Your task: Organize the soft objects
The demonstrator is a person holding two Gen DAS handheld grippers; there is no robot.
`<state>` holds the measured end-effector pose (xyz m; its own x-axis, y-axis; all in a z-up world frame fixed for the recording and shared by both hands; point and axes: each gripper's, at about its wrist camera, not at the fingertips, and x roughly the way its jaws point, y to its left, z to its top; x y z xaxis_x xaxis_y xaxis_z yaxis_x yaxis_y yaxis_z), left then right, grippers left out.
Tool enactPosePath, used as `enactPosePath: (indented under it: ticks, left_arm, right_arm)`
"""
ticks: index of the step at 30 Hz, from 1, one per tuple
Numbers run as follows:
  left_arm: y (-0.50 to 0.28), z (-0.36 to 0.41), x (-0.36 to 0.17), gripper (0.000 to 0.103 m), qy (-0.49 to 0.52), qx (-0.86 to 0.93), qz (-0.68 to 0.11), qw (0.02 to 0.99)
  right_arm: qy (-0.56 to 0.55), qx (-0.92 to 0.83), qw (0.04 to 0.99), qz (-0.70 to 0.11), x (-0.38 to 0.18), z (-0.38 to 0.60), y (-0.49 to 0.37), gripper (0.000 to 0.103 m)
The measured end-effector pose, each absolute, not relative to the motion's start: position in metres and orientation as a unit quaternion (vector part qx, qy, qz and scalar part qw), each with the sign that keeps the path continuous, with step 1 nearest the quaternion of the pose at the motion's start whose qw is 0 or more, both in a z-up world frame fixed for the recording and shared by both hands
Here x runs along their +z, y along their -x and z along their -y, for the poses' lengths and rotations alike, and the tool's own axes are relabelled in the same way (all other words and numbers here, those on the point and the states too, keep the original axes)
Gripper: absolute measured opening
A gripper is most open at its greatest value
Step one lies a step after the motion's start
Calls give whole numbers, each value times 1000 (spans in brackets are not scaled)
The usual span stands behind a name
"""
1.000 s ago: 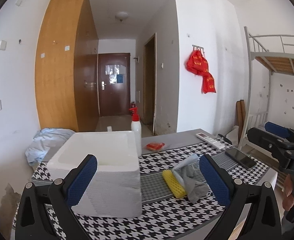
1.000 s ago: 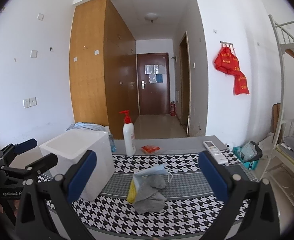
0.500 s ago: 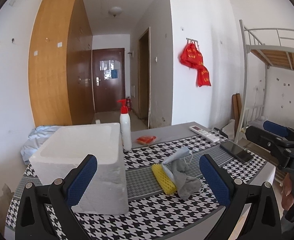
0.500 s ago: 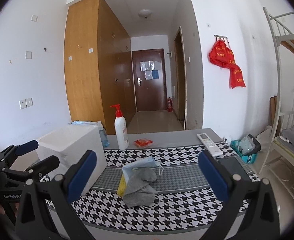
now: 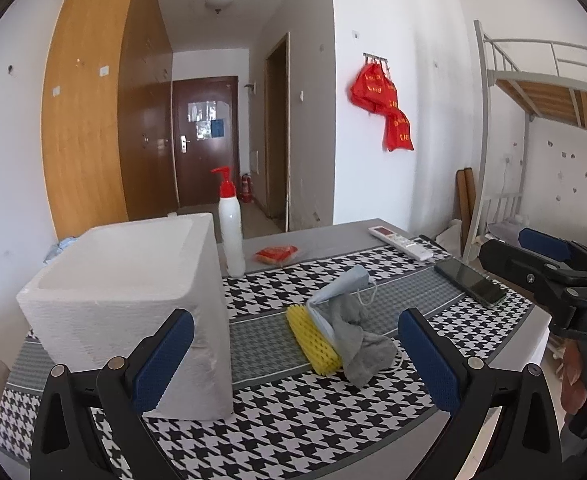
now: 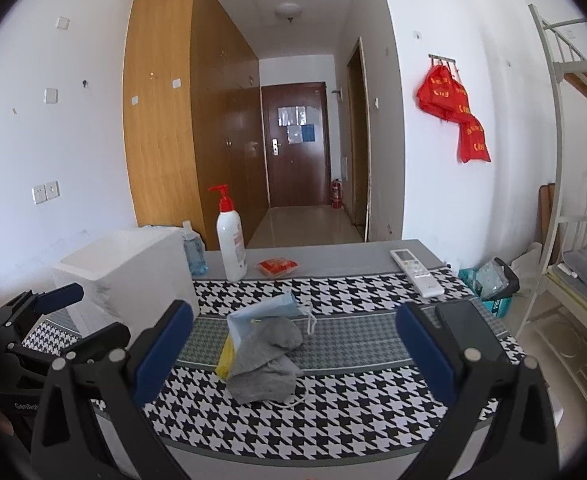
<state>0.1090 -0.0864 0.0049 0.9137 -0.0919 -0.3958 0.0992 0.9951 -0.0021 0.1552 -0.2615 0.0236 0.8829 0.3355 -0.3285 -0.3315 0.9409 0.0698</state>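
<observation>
Tongs spread wide on both sides, nothing between the blue pads. The left gripper hangs over the near edge of the table, its left pad just in front of the white foam box at about ten o'clock. The right gripper is just as wide open and empty, with the soft pile dead ahead at twelve o'clock — a gray sock slumped on top, a blue face mask propped behind it, and a yellow foam net peeking out on its left. All three touch, lying on the gray band of the checked tablecloth. From the left camera the same pile sits at one o'clock, well apart from the box. At the back, a white pump bottle with a red top stands upright — a small red packet beside it. A remote and a dark phone lie over at two o'clock.
</observation>
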Motion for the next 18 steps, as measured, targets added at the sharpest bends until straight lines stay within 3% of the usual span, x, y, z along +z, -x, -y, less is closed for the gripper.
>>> enactPosePath:
  ticks: [18]
  left_arm:
    - [-152, 98, -8, 102, -24, -71, -228, 971]
  right_arm:
    - [7, 161, 963, -215, -5, 270, -184, 103]
